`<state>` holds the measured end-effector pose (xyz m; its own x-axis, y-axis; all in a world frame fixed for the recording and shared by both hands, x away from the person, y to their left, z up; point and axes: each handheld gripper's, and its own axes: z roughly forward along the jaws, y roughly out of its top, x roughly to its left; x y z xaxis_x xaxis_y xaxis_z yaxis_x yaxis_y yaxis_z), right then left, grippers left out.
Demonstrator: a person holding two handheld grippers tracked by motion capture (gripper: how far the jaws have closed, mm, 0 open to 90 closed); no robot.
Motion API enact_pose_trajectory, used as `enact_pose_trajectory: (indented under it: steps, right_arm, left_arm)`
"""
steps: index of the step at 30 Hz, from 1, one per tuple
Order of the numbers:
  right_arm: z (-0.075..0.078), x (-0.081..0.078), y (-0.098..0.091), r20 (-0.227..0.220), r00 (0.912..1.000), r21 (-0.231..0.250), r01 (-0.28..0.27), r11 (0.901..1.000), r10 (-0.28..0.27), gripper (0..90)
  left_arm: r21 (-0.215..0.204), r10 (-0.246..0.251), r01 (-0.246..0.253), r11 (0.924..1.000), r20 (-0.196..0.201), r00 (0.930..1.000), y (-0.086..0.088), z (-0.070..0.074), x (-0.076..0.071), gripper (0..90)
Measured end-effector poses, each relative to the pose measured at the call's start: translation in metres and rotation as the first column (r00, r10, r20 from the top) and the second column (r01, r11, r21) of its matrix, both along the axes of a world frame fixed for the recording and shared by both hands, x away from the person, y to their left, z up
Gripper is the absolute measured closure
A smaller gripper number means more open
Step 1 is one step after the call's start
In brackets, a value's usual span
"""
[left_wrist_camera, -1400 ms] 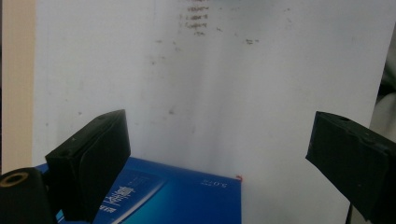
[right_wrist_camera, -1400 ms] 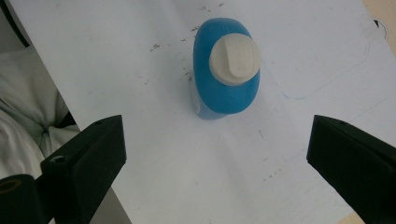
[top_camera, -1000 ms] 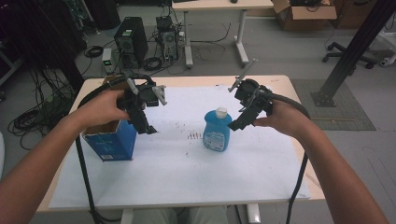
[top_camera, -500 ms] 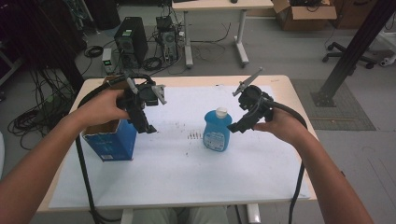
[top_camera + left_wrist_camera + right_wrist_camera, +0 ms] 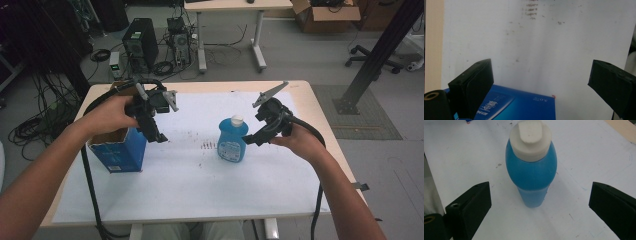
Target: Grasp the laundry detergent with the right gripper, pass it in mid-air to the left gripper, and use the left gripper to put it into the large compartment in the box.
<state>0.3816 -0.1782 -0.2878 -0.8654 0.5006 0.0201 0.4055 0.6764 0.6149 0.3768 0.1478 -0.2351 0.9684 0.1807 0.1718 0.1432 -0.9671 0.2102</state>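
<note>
Compared with a second ago, the right tongs (image 5: pixel 251 139) have drawn slightly back from the blue bottle (image 5: pixel 232 141) toward the person's right, while the left tongs (image 5: pixel 159 137) hang much as they did beside the blue box (image 5: pixel 117 150).

From the high view, the bottle stands upright near the middle of the white-covered surface (image 5: pixel 200 190), white cap on top, label facing the person. The right tongs sit just beside its right flank, not touching. The box stands open-topped at the surface's left side, with the left tongs above its right edge. Computers and cables lie on the floor beyond.

The left gripper view looks down on the paper cover: its tongs (image 5: pixel 549 82) gape wide with nothing between them, and a corner of the box (image 5: pixel 524 107) shows below the left jaw. Brown smudges (image 5: pixel 532 11) mark the paper farther off.

The right gripper view adds what the high one cannot: the bottle (image 5: pixel 532 172) stands centred ahead of the tongs (image 5: pixel 541 205), which are spread wide and empty, each jaw well clear of the bottle's sides
</note>
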Motion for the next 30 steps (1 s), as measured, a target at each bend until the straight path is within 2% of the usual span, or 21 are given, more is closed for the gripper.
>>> enact_pose_trajectory:
  steps: [6,14,17,30]
  right_arm:
    - [-0.012,-0.002,-0.005,0.028,0.9996,0.067,-0.004,0.9978,0.002,3.9]
    - [-0.023,-0.005,-0.006,0.045,0.9990,0.118,-0.009,0.9930,0.003,4.0]
    - [-0.027,-0.005,-0.006,0.044,0.9990,0.129,-0.014,0.9915,0.009,4.1]
    - [-0.041,-0.008,-0.013,0.056,0.9984,0.189,-0.001,0.9819,-0.010,4.3]
  left_arm:
    - [-0.001,0.009,-0.009,1.0000,-0.005,1.0000,0.000,-0.002,0.000,6.1]
    - [0.001,0.011,-0.011,0.9999,-0.003,0.9999,0.000,-0.002,0.001,6.1]
    - [0.010,0.009,-0.009,0.9999,-0.004,0.9999,0.001,-0.002,0.001,6.1]
    - [0.005,0.017,-0.017,0.9999,-0.005,0.9998,-0.001,-0.003,0.002,6.2]
